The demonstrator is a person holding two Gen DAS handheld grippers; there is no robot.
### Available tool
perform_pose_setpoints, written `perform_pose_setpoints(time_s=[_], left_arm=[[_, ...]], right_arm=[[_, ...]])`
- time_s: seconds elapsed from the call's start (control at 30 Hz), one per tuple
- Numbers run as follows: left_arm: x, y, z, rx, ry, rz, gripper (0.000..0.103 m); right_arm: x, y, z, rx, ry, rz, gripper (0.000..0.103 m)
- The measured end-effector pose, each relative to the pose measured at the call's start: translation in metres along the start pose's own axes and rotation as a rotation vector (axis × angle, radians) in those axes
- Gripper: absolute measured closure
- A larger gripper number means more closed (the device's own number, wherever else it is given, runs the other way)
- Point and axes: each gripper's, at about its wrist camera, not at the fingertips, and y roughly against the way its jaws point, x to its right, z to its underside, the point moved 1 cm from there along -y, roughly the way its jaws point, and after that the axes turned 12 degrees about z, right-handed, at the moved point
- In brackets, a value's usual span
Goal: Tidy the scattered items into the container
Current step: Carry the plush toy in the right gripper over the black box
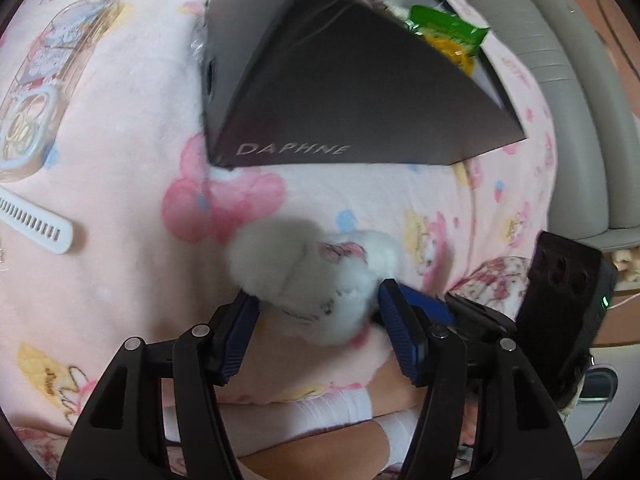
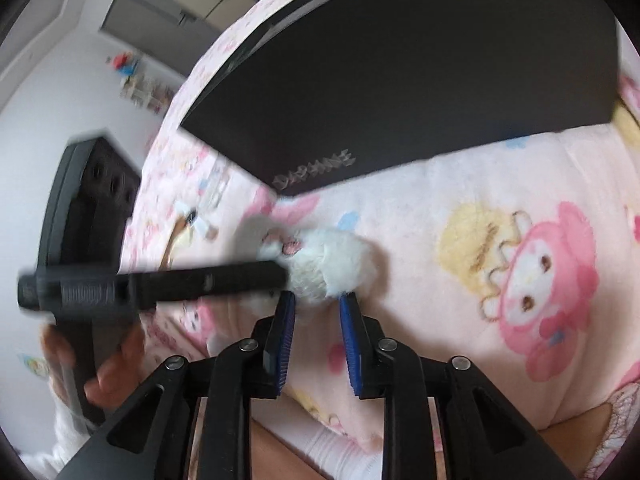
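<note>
Left claw (image 1: 318,312) spread around white plush toy (image 1: 316,276), dark box (image 1: 340,92) (printed "DAPHNE")

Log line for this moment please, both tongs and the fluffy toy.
left tongs: open around white plush toy | right tongs: open, tips at toy | box: on blanket, not yet loaded

Blanket (image 1: 120,128): soft fleece, matt, printed cartoon pattern. Box (image 1: 340,92): dark card, smooth, satin sheen, silver lettering. Plush toy (image 1: 316,280): white fluffy pile. Snack packet (image 1: 448,32): glossy green film. Phone case (image 1: 44,92): clear glossy plastic. Strap (image 1: 36,220): white matt, perforated. Gripper pads (image 2: 354,344): blue ribbed rubber; arms black matt plastic.
</note>
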Motion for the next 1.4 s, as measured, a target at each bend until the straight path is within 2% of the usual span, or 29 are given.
perform_pose_setpoints(time_s=[0.13,0.23,0.3,0.43,0.5,0.57,0.73,0.8,0.93,1.07,1.13,1.23,1.37,1.4], left_arm=[[-0.012,0.023,-0.002,0.113,0.059,-0.028,0.043],[-0.025,0.029,-0.004,0.148,0.124,-0.014,0.046],[-0.025,0.022,-0.004,0.145,0.133,-0.012,0.049],[-0.021,0.004,-0.007,0.069,0.116,-0.004,0.051],[-0.019,0.002,-0.007,0.068,0.099,-0.02,0.053],[-0.014,0.008,-0.005,0.084,0.075,-0.003,0.057],[0.017,0.037,0.005,0.14,-0.019,0.157,0.061],[0.037,0.049,0.001,0.164,-0.071,0.188,0.061],[0.091,0.066,-0.032,0.212,-0.193,0.191,0.061],[0.115,0.058,-0.09,0.221,-0.226,0.167,0.06],[0.115,0.041,-0.115,0.201,-0.207,0.135,0.06],[0.104,0.017,-0.136,0.145,-0.173,0.094,0.058],[0.079,-0.025,-0.147,0.024,-0.117,0.029,0.056],[0.076,-0.032,-0.147,-0.002,-0.108,0.014,0.056]], right_arm=[[0.007,0.015,-0.008,0.084,-0.044,0.01,0.083],[0.015,0.016,-0.012,0.052,-0.062,-0.034,0.08],[0.016,0.01,-0.014,0.027,-0.077,-0.043,0.077],[0.017,0.005,-0.018,0.02,-0.043,-0.06,0.074],[0.023,0.003,-0.025,0.024,-0.043,-0.082,0.075],[0.025,0.005,-0.031,0.012,-0.058,-0.099,0.077],[0.005,0.064,-0.038,0.148,0.06,-0.044,0.078],[0.004,0.09,-0.042,0.2,0.069,-0.051,0.078],[0.004,0.144,-0.072,0.33,0.095,-0.037,0.079],[0.014,0.16,-0.117,0.409,0.116,0.025,0.079],[0.021,0.152,-0.135,0.394,0.118,0.061,0.079],[0.032,0.123,-0.154,0.324,0.126,0.118,0.078],[0.048,0.082,-0.163,0.188,0.125,0.197,0.08],[0.049,0.079,-0.163,0.195,0.148,0.234,0.08]])
